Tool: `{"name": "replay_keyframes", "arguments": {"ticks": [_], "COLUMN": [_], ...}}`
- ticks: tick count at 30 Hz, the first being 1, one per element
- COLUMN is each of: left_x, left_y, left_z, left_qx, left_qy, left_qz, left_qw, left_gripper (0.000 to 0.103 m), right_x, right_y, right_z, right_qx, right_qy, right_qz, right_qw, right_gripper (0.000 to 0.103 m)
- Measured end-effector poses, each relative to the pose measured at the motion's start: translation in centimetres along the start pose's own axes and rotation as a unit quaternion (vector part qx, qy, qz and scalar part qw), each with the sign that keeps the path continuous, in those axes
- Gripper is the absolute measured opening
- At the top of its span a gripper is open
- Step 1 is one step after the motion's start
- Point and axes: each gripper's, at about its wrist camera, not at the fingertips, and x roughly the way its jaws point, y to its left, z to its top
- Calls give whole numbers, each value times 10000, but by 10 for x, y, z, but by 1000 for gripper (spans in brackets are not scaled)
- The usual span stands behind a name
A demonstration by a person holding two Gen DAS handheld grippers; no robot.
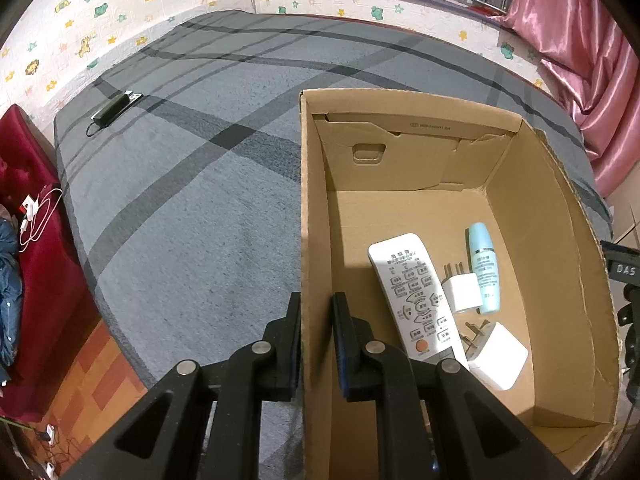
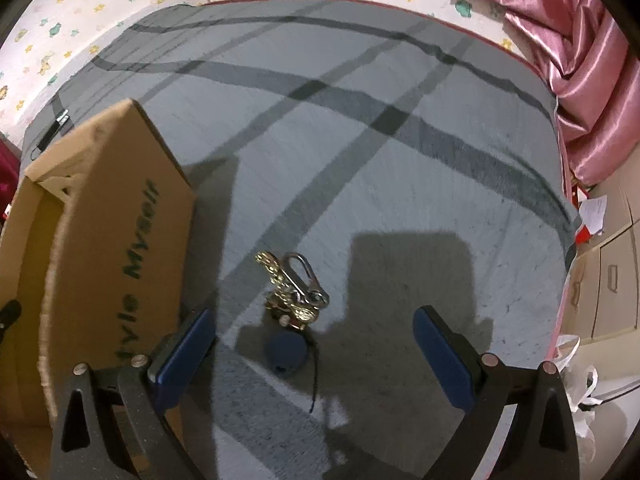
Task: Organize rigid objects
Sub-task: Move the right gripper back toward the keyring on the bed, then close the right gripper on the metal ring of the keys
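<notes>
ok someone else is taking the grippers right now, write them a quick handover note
Left gripper: shut on the near-left wall of the cardboard box, steadying it.
Right gripper: open, empty, hovering over the key bunch on the grey plaid bedspread, just right of the box.
Done: remote control, pale blue bottle, and two white plug adapters lie on the box floor.
Left: grab the keys and drop them in. A black item with a cord lies far across the bed; it may belong in too.
</notes>
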Motion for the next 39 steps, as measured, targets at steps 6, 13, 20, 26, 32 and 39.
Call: {"name": "replay_keyframes", "arguments": {"ticks": [6, 13, 20, 26, 32, 39], "left_x": [0, 1, 1, 1, 1, 1], "left_y": [-2, -1, 0, -1, 0, -2], "left_z": [0, 0, 1, 0, 0, 0], "left_qx": [18, 8, -1, 8, -8, -6], "left_qy": [-10, -2, 10, -1, 6, 9], "left_qz": [53, 51, 43, 70, 66, 95], "left_qw": [10000, 10000, 10000, 10000, 10000, 10000], "left_gripper": [15, 15, 15, 15, 15, 15], "right_x": [19, 35, 53, 68, 70, 54], "right_y": [-2, -2, 3, 9, 10, 21], "right_z": [-10, -5, 0, 0, 0, -1], "right_qx": [2, 22, -84, -230, -222, -396], "right_qy": [108, 149, 206, 240, 225, 89], "right_qz": [13, -14, -105, -224, -209, -180], "right_qw": [9999, 9999, 9997, 9992, 9993, 9990], "right_gripper": [101, 101, 101, 101, 96, 26]}}
